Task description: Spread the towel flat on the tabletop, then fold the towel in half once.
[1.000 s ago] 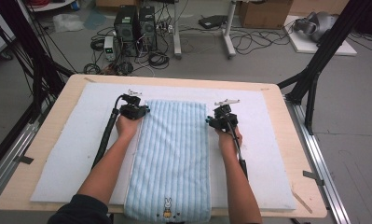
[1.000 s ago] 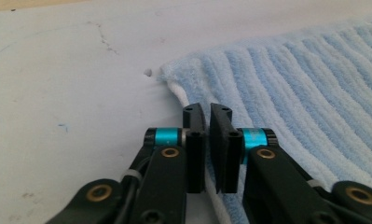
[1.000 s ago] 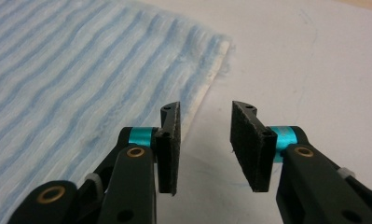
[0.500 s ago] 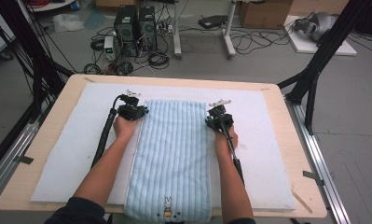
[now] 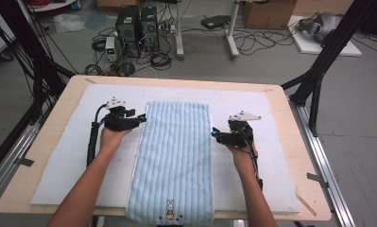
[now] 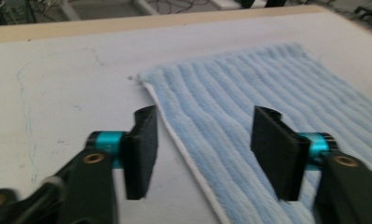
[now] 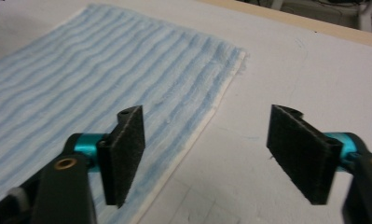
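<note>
A light blue striped towel (image 5: 176,156) lies flat and lengthwise down the middle of the white mat, a small rabbit emblem (image 5: 169,208) at its near end. My left gripper (image 5: 141,118) hovers at the towel's left edge near the far corner, jaws open after just opening. In the left gripper view the towel (image 6: 249,93) runs its white-trimmed edge under the gap of that gripper (image 6: 207,149). My right gripper (image 5: 215,134) sits just off the right edge, also freshly opened. Beneath the right gripper (image 7: 211,151) lie the towel (image 7: 104,70) edge and bare mat, and nothing is gripped.
The white mat (image 5: 280,156) covers most of the wooden table (image 5: 44,142). Black frame struts (image 5: 318,71) rise at both sides. Computer cases (image 5: 136,23) and loose cables sit on the floor beyond the far edge.
Both grippers have let go of the towel's far corners and opened. Each has drawn outward and slightly towards the person. The towel stays flat.
</note>
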A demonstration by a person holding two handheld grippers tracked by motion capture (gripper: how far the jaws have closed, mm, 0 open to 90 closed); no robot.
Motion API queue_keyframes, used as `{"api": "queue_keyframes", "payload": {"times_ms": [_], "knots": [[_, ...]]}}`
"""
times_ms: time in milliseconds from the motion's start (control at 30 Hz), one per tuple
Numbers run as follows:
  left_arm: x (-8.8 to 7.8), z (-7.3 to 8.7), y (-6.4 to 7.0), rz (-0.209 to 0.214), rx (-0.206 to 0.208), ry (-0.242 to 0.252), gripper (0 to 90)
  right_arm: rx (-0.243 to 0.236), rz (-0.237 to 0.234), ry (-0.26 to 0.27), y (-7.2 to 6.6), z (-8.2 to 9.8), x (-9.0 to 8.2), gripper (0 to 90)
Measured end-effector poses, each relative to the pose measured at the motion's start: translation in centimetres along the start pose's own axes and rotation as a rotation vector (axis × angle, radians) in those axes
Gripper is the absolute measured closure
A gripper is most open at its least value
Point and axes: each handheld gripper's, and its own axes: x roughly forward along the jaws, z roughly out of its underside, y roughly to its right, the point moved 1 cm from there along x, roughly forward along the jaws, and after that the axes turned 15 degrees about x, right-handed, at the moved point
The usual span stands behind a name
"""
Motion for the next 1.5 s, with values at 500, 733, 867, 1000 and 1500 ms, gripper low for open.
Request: {"api": "queue_keyframes", "payload": {"times_ms": [500,733,867,1000,1500], "knots": [[-3.3,1.5,1.4,0.099,0.029,0.121,17.4,-0.082,-0.049,0.027,0.9,1.9,-2.5,11.5],[-4.0,1.7,1.5,0.084,0.031,0.119,17.6,-0.082,-0.057,0.021,0.8,1.9,-2.4,11.4],[-4.3,1.7,1.5,0.069,0.024,0.112,17.2,-0.082,-0.058,0.018,0.7,1.9,-2.5,11.3],[-4.4,1.6,1.5,0.065,0.026,0.107,17.2,-0.086,-0.058,0.024,0.7,1.9,-2.7,11.2],[-2.1,1.0,-0.6,0.021,-0.045,0.023,17.4,-0.068,-0.071,-0.003,0.8,2.0,-2.0,11.2]]}}
